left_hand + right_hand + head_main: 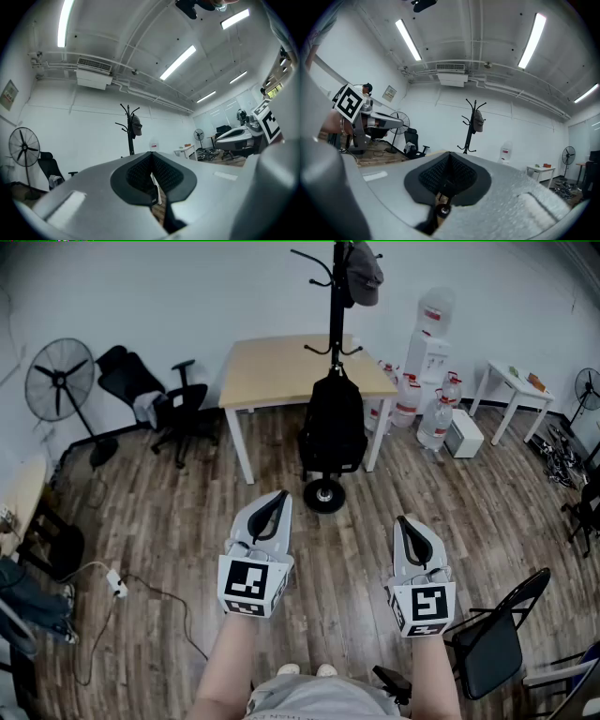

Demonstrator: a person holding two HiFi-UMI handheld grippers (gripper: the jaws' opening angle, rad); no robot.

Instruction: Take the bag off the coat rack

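A black bag (332, 432) hangs from a low hook of the black coat rack (335, 306), just above the rack's round base (324, 494). A dark cap (364, 273) hangs near the rack's top. My left gripper (278, 495) is shut and empty, held in front of me well short of the rack. My right gripper (404, 519) is also shut with nothing in it, level with the left. The left gripper view shows the rack (130, 129) with its cap (136, 125) far off. The same rack (470, 125) stands ahead in the right gripper view. The bag is hidden behind the jaws in both.
A wooden table (272, 371) stands behind the rack. An office chair (150, 399) and a floor fan (61, 381) are at the left. Water bottles (433, 413) and a small white table (516, 395) are at the right. A folding chair (497, 634) stands by my right arm.
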